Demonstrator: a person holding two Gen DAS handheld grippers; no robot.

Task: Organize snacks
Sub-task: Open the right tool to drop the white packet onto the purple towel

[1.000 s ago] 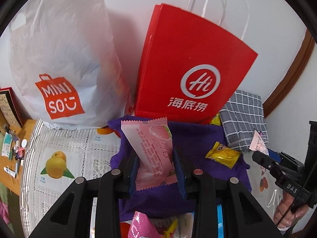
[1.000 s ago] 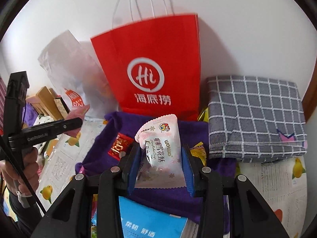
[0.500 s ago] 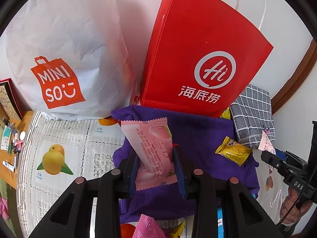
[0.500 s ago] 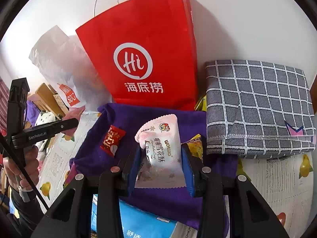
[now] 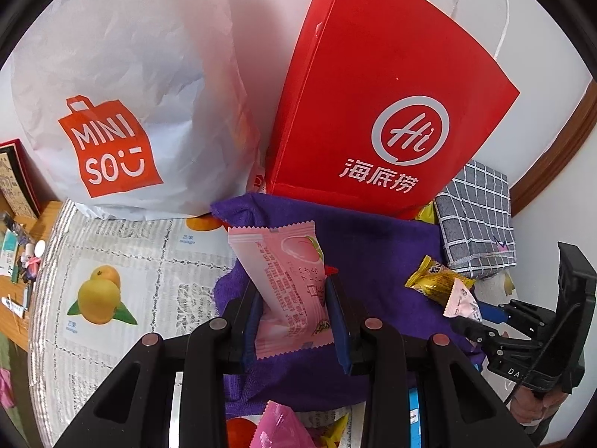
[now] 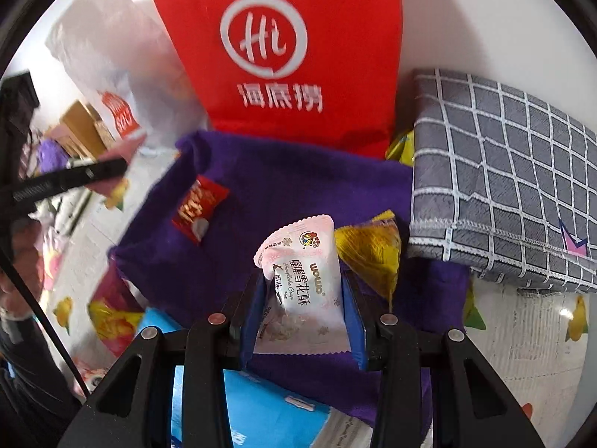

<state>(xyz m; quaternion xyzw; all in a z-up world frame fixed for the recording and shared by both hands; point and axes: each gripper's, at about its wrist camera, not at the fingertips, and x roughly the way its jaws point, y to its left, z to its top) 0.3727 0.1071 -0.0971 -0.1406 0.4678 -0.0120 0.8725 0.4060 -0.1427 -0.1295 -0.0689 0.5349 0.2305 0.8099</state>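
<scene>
My left gripper (image 5: 293, 298) is shut on a pink peach snack packet (image 5: 287, 283), held above the purple cloth (image 5: 377, 246). My right gripper (image 6: 304, 287) is shut on a white-and-pink snowflake pastry packet (image 6: 302, 280), low over the same purple cloth (image 6: 261, 201). A yellow candy (image 6: 367, 254) lies on the cloth just right of that packet, and a red candy (image 6: 197, 209) lies to its left. In the left wrist view the right gripper (image 5: 470, 317) with its packet sits beside the yellow candy (image 5: 433, 280).
A red paper bag (image 5: 388, 104) and a white Miniso bag (image 5: 123, 86) stand against the wall behind the cloth. A folded grey checked cloth (image 6: 500, 179) lies at right. A blue packet (image 6: 261, 418) and more wrapped snacks (image 5: 283, 429) lie near the front.
The right gripper has sunk toward the purple cloth with its packet, close to the yellow candy. The left gripper has barely shifted, still holding the pink packet.
</scene>
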